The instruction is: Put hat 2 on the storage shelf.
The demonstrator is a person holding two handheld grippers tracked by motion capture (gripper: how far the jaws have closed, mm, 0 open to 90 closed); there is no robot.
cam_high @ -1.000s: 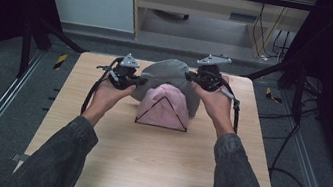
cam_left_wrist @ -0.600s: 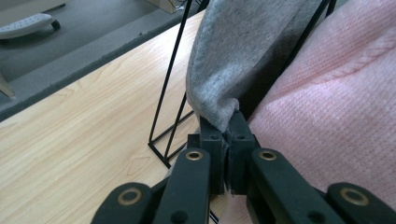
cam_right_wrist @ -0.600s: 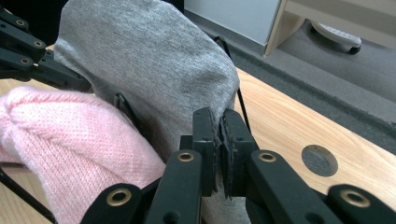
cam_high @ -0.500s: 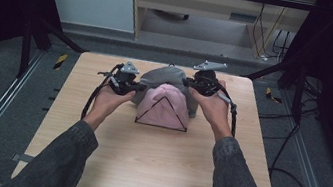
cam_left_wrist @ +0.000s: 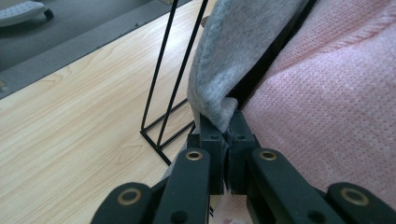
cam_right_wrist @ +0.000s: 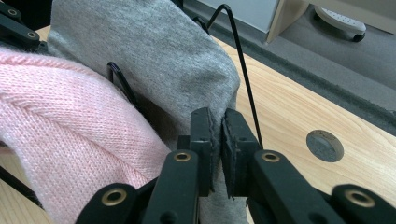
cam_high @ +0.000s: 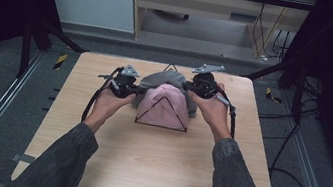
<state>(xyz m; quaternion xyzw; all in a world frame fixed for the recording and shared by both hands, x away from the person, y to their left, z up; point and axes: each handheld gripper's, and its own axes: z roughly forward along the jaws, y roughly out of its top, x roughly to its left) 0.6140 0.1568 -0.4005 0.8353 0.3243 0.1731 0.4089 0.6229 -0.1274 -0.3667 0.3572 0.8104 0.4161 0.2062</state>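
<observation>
Centrally on the table [cam_high: 92,163], a grey cloth [cam_high: 166,79] drapes over a black wire rack [cam_high: 170,67], behind a pink knit [cam_high: 164,107] on the same rack. It is soft, heathered, and folded at its edges. The left gripper [cam_left_wrist: 224,128] clamps its left hem; the right gripper [cam_right_wrist: 217,126] pinches its right edge, jaws just easing apart.

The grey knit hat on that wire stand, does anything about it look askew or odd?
Nothing is damaged or spilled. The grey knit hat sits on the black wire stand behind the pink knit hat, each side edge pinched by the left gripper and right gripper, so its edges look slightly stretched.
</observation>
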